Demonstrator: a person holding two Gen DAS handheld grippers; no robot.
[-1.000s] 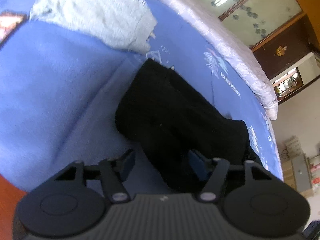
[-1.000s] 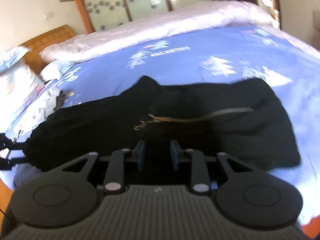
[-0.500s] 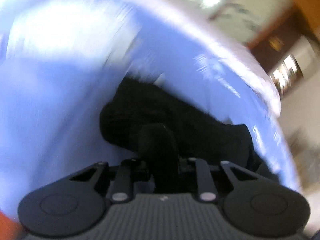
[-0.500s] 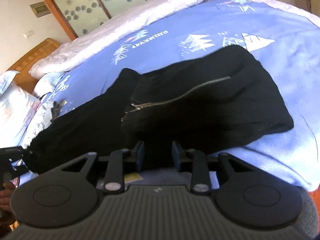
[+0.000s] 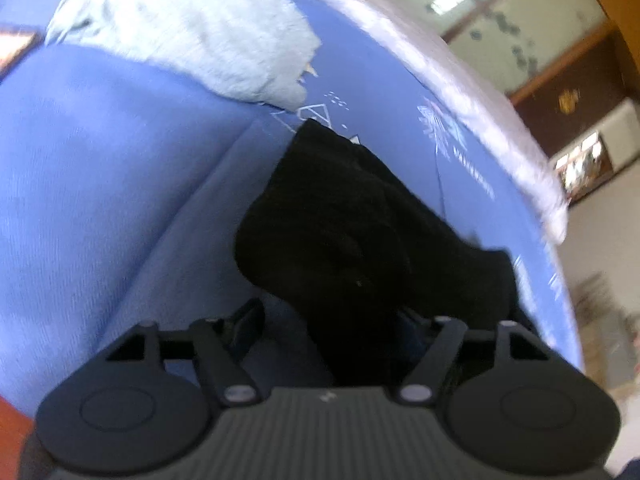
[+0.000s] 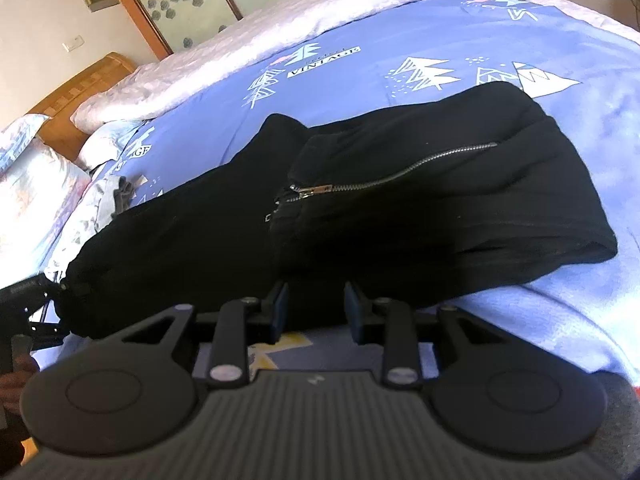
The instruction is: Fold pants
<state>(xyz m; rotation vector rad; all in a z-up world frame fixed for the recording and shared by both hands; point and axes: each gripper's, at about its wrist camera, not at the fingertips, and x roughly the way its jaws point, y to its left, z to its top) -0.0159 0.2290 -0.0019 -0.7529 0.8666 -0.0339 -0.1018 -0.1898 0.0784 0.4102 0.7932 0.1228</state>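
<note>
Black pants [image 6: 360, 204] with a silver zipper [image 6: 384, 178] lie across the blue bed sheet [image 6: 360, 76], partly folded over themselves. In the left wrist view the pants [image 5: 352, 232] stretch away from me. My left gripper [image 5: 332, 320] is open, with the leg end of the pants lying between its fingers. My right gripper [image 6: 314, 308] is partly open and empty, just in front of the near edge of the pants. The left gripper also shows in the right wrist view [image 6: 24, 304], at the far left end of the pants.
A light grey garment [image 5: 192, 36] lies on the sheet beyond the pants. A pale pink quilt [image 6: 280, 28] runs along the far side of the bed. Pillows [image 6: 36, 184] and a wooden headboard [image 6: 80, 84] are at the left.
My left gripper shut on the pants leg end half a second ago and has opened again. My right gripper has drawn back from over the pants to their near edge.
</note>
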